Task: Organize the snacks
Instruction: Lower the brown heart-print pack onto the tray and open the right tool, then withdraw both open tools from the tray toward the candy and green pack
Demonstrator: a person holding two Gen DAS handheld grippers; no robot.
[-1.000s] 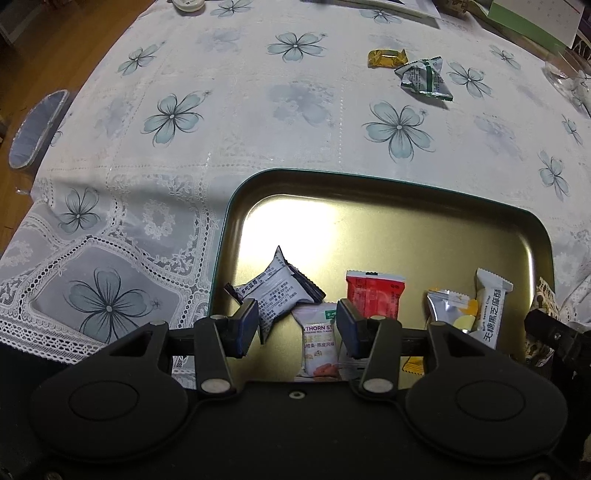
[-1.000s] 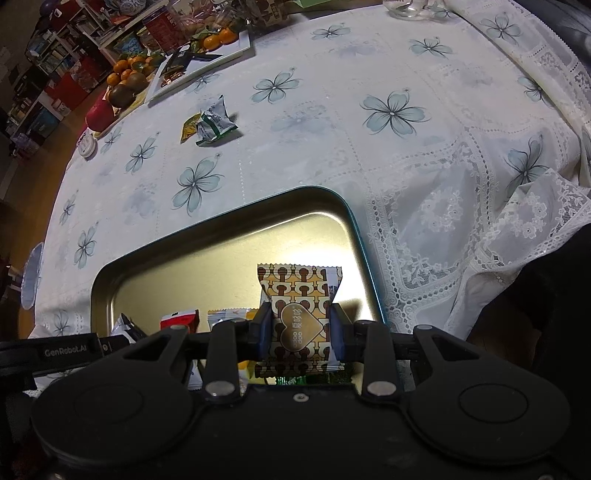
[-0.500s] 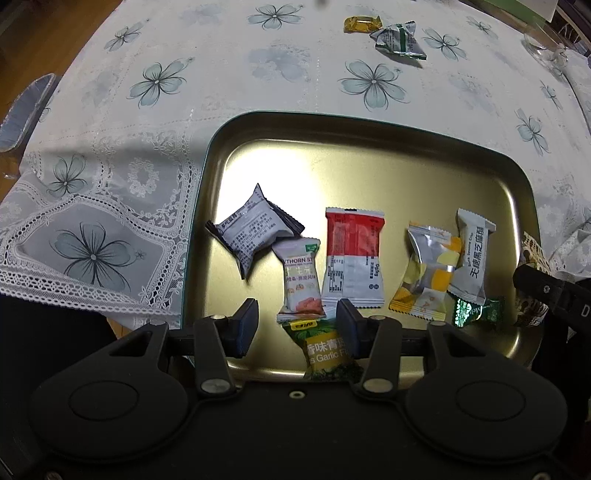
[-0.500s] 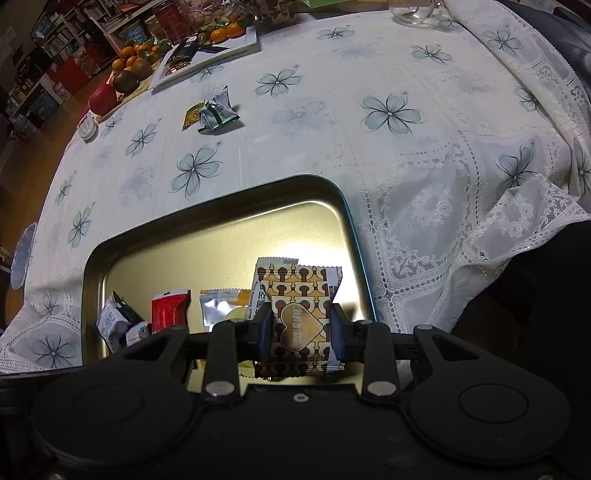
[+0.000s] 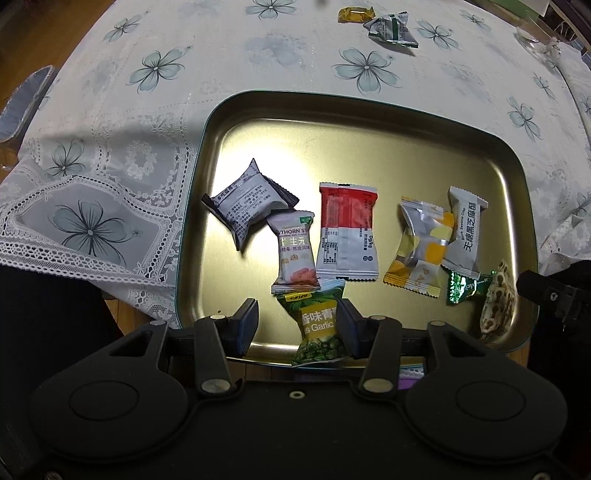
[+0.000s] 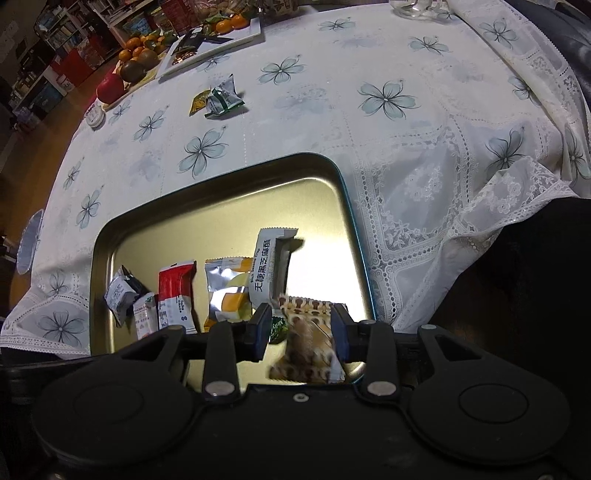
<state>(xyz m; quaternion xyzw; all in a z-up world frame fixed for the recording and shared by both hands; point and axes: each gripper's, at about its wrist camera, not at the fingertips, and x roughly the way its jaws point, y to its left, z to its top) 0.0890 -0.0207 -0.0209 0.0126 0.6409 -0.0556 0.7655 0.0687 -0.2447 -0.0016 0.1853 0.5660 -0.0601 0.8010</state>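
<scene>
A gold metal tray (image 5: 369, 140) (image 6: 221, 206) on the flowered tablecloth holds several snack packets: grey (image 5: 249, 205), hawthorn (image 5: 295, 253), red-white (image 5: 347, 230), yellow-silver (image 5: 421, 247), white sesame (image 5: 465, 230), green foil (image 5: 461, 288). My left gripper (image 5: 297, 328) is open over the tray's near edge, with a green garlic-pea packet (image 5: 319, 325) lying between its fingers. My right gripper (image 6: 301, 332) is open at the tray's near right corner; the brown mushroom-print packet (image 6: 310, 347) (image 5: 498, 306) is blurred between its fingers.
On the cloth beyond the tray lie a yellow candy (image 5: 354, 14) (image 6: 199, 101) and a green-white packet (image 5: 393, 29) (image 6: 223, 98). Farther back are fruit (image 6: 136, 66), a white plate (image 6: 214, 40) and glassware (image 5: 539, 40). The table edge is close on the near side.
My left gripper drew back, so more of the tray and the green pea packet came into view. My right gripper opened and the mushroom-print packet tipped down toward the tray.
</scene>
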